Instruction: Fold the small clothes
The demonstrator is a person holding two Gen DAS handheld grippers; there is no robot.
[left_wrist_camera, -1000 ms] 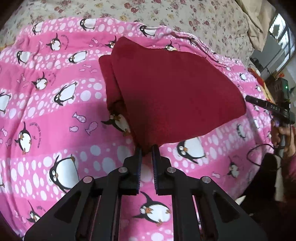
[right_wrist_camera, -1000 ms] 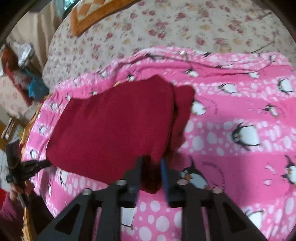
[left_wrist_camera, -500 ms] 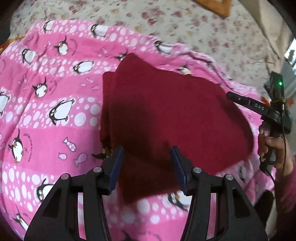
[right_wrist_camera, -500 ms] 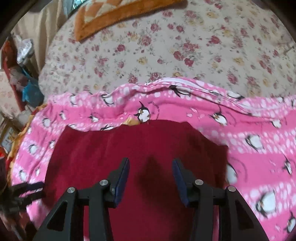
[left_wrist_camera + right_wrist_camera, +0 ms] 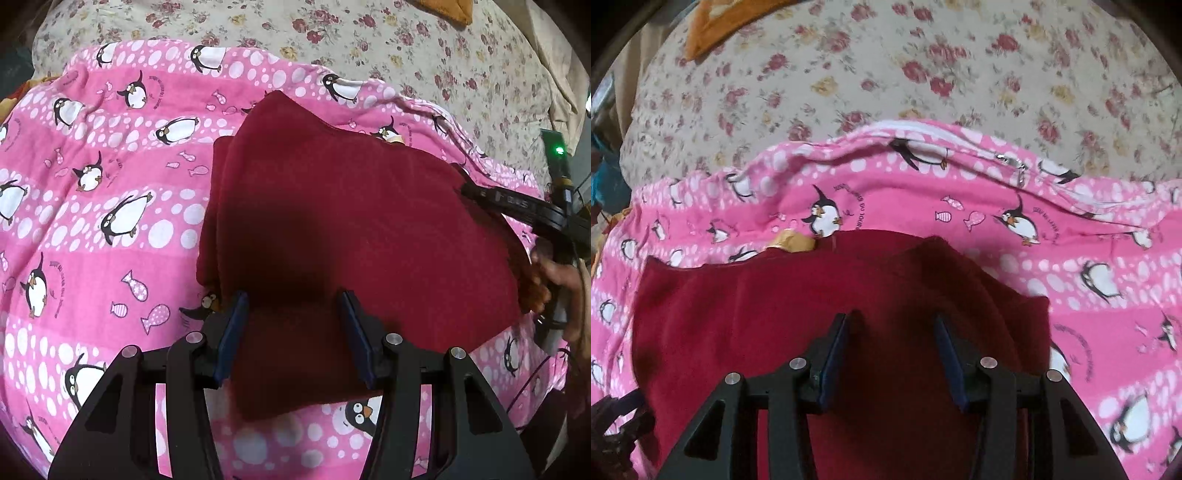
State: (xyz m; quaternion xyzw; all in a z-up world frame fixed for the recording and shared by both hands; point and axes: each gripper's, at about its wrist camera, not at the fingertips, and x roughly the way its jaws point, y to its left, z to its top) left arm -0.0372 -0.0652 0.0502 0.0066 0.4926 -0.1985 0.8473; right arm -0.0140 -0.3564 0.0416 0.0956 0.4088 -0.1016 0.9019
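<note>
both claws hang over one dark red garment (image 5: pixel 351 221) that lies folded on the pink penguin blanket (image 5: pixel 110 229) spread over the floral bedsheet (image 5: pixel 406 44). the left claw (image 5: pixel 293 325) has its blue pads apart with nothing pinched between them, the cloth lying flat beneath the gap; the right claw (image 5: pixel 892 343) stands likewise apart, above the cloth and gripping none of it.

the garment's long axis runs across the left wrist view, from its doubled edge at the left toward the far end where the right claw's black body (image 5: pixel 517 206) and the hand (image 5: pixel 554 277) carrying it sit. so each claw is over its own end: the left nearer the near corner and the layered edge, the right nearer the opposite end. a further fold, i judge, would carry one end along that axis toward the other.

the left view alone shows the stacked layers along the left edge and the near corner lying on the blanket. the right view alone shows the garment's far edge, a small yellow scrap (image 5: pixel 792 242) just beyond it, and the blanket's zip (image 5: pixel 1012 162).
</note>
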